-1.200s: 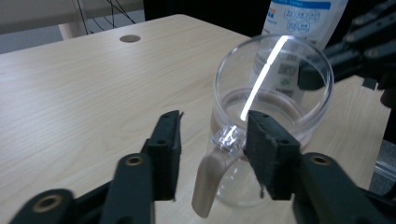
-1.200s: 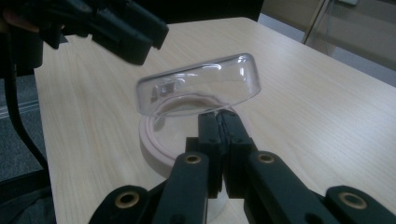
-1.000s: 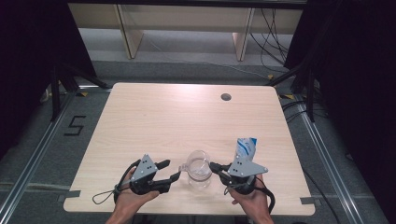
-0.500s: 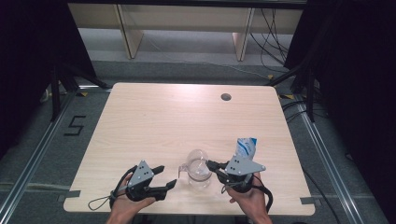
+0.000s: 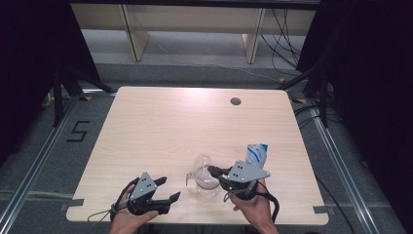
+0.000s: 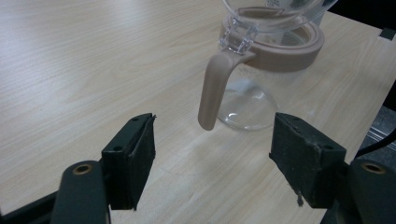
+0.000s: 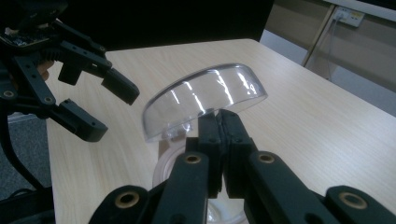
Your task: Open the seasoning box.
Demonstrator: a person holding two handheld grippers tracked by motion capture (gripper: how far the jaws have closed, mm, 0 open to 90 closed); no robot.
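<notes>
A clear glass jug stands near the front edge of a pale wooden table, right of centre, its hinged clear lid tipped up and open. A beige collar rings the jug's neck, and from it a beige handle curves down on the left side, toward the left gripper. The right gripper, held in a hand at the table's near edge, has its jaws pressed together on the raised lid's rim, pinching it from the right. The left gripper sits to the left of the jug, near but apart from it; its jaws have just been opening and now stand wide apart, with nothing between the pads, the handle lying just beyond them. The left hand comes in from the near edge. Behind the right gripper, just to the far right of the jug, stands a small blue-and-white packet. A round dark cable hole marks the table's far side, right of centre. On the grey floor to the left, a taped figure five lies beside the table.
</notes>
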